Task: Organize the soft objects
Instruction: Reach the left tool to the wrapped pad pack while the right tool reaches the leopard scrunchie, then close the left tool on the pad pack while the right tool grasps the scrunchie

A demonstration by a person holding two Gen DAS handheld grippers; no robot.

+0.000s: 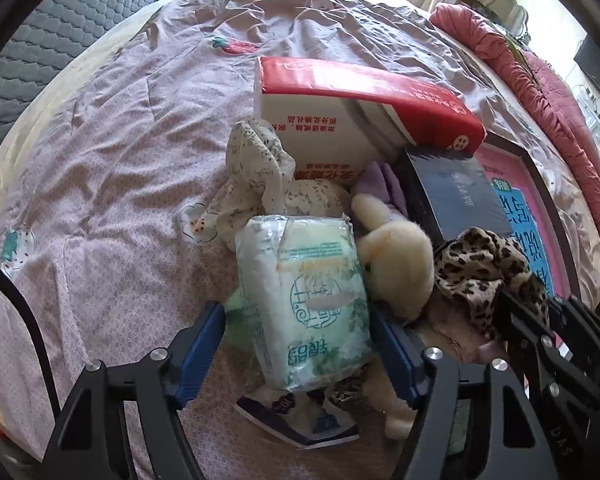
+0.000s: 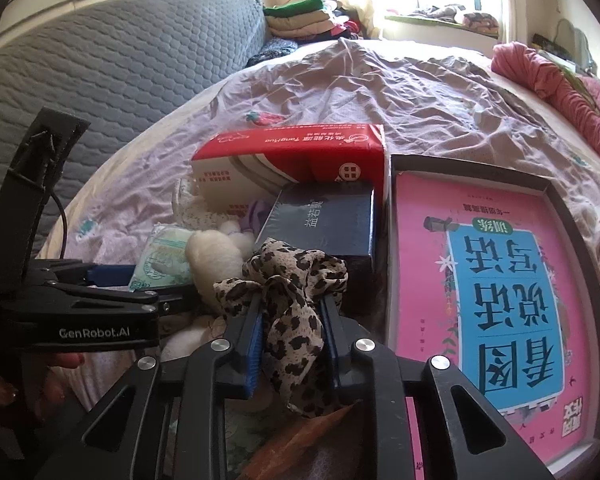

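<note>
My left gripper is shut on a pale green tissue pack, its blue pads against both sides of it. My right gripper is shut on a leopard-print scarf, which bunches above the fingers; it also shows in the left wrist view. A cream plush toy lies between pack and scarf. A floral cloth and a purple cloth lie behind them. The pile rests on a lilac bedsheet.
A red and white tissue box leans on a dark blue box. A black tray holding a pink book lies to the right. A pink quilt edges the bed. A grey quilted headboard stands at the left.
</note>
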